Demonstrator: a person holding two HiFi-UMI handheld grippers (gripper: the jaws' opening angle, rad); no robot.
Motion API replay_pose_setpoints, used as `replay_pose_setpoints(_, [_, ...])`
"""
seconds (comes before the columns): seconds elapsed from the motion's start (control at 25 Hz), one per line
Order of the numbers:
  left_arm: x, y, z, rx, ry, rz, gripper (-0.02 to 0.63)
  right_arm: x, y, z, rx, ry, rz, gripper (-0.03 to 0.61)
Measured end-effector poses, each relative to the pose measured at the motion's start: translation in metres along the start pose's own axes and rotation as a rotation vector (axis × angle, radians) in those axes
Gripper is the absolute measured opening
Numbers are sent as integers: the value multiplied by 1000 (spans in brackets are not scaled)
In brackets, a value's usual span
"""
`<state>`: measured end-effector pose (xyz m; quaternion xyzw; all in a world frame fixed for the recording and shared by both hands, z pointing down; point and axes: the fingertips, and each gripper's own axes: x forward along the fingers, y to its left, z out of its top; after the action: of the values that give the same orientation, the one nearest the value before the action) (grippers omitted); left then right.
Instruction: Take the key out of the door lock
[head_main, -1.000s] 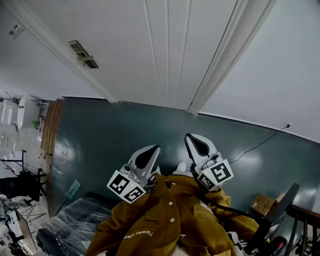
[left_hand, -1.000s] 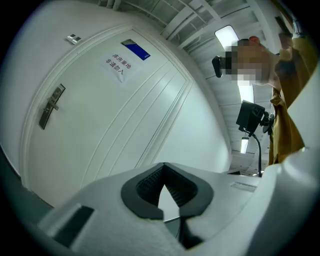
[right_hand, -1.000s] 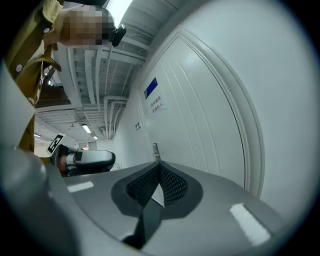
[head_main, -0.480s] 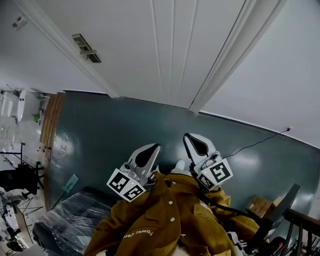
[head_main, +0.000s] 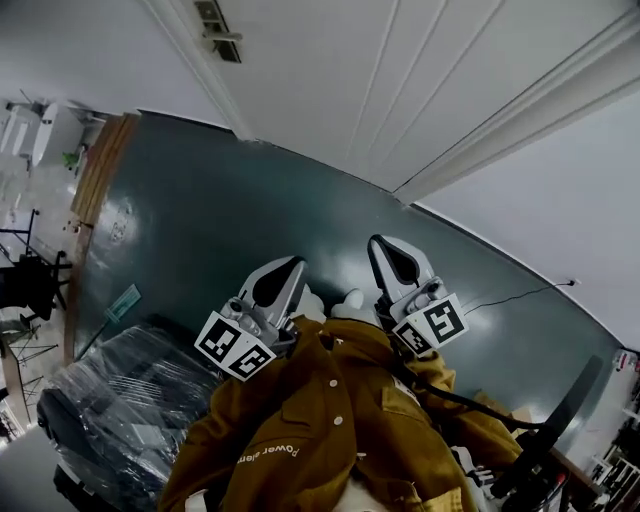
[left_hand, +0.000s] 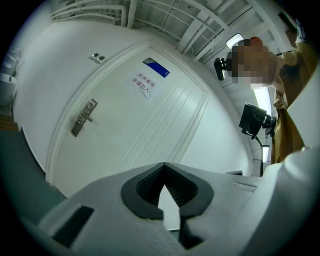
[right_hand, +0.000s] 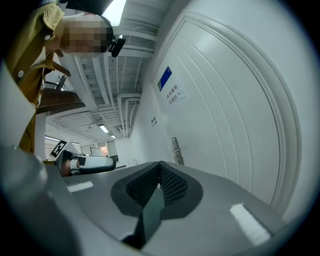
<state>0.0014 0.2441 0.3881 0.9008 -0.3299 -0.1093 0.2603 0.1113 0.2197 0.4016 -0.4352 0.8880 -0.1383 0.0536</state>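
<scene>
While both grippers hung level before the white door (left_hand: 150, 130), the left gripper (left_hand: 163, 166) had its fingers pressed together on nothing, and so did the right gripper (right_hand: 159, 165). The door lock (left_hand: 84, 118) sat at ten o'clock in the left gripper view, well apart from both. Any key in it was too small to tell.
</scene>
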Motion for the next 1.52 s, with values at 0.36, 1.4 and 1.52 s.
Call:
replay_pose_setpoints(0.36, [-45,83,26,-32,-11,60,-3,85,38,-25,13,49,44,6])
replay_pose_setpoints(1.4, [182,281,157,-31,16,22,-3,343,-141,44,-19,13,65,5])
replay_pose_setpoints(1.52, [189,291,167,-32,24,0,-3,358,-145,43,-19,10,36,5])
